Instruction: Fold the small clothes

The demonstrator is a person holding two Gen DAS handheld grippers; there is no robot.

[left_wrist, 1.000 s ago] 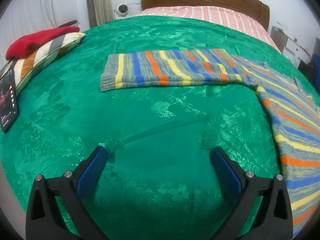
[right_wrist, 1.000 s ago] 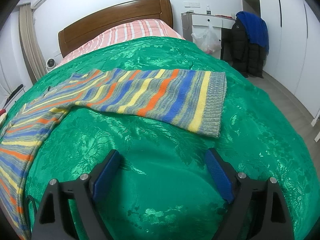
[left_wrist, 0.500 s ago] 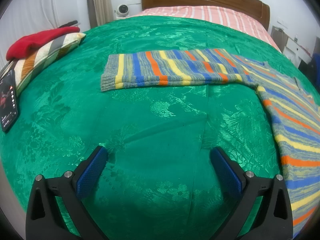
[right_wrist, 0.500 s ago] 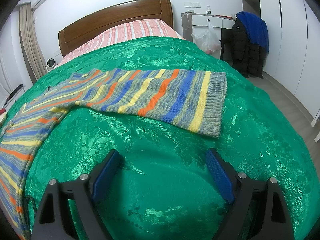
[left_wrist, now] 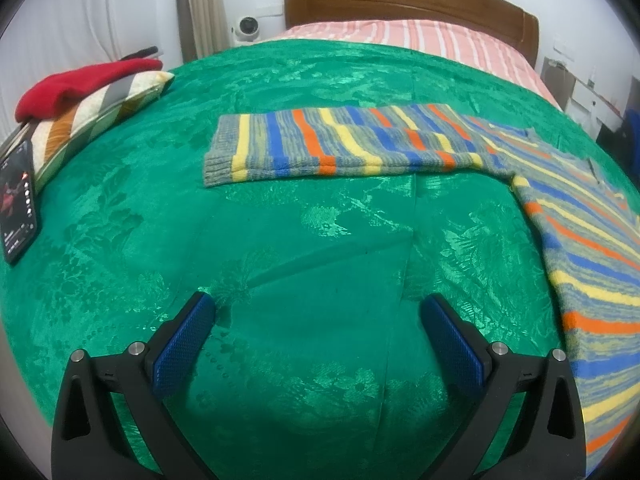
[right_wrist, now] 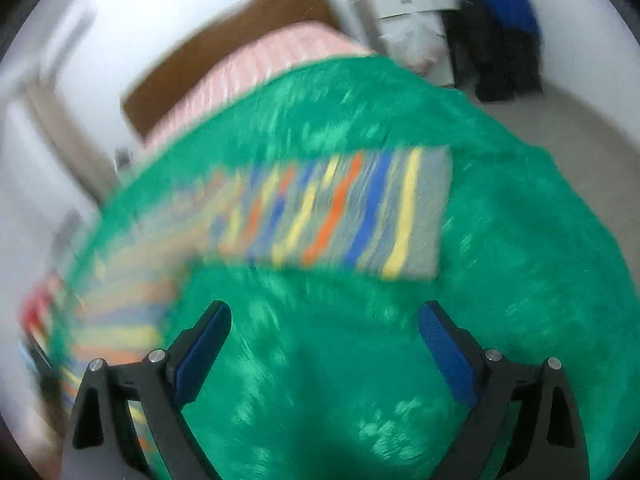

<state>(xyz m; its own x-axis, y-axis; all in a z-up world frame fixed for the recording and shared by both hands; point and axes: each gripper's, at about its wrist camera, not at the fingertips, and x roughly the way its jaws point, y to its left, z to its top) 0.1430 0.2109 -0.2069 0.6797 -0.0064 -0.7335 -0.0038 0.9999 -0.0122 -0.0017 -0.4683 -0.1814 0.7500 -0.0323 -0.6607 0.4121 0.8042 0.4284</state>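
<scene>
A striped knit sweater (left_wrist: 580,240) in grey, blue, yellow and orange lies flat on the green bedspread (left_wrist: 320,240). Its left sleeve (left_wrist: 332,144) stretches out toward the left, its cuff nearest my left gripper (left_wrist: 316,312). That gripper is open and empty, low over bare bedspread short of the sleeve. In the blurred right wrist view the other sleeve (right_wrist: 340,216) lies across the spread (right_wrist: 520,240), ahead of my open, empty right gripper (right_wrist: 324,316).
A striped pillow (left_wrist: 96,116) with a red garment (left_wrist: 80,88) on it and a phone (left_wrist: 16,200) lie at the bed's left edge. The wooden headboard (left_wrist: 408,4) and pink striped sheet are at the far end. Dark and blue clothes (right_wrist: 500,32) hang beyond the bed's right side.
The right gripper has swung and lifted sharply, so its view is blurred and tilted, with the sleeve further off. The left gripper has not moved.
</scene>
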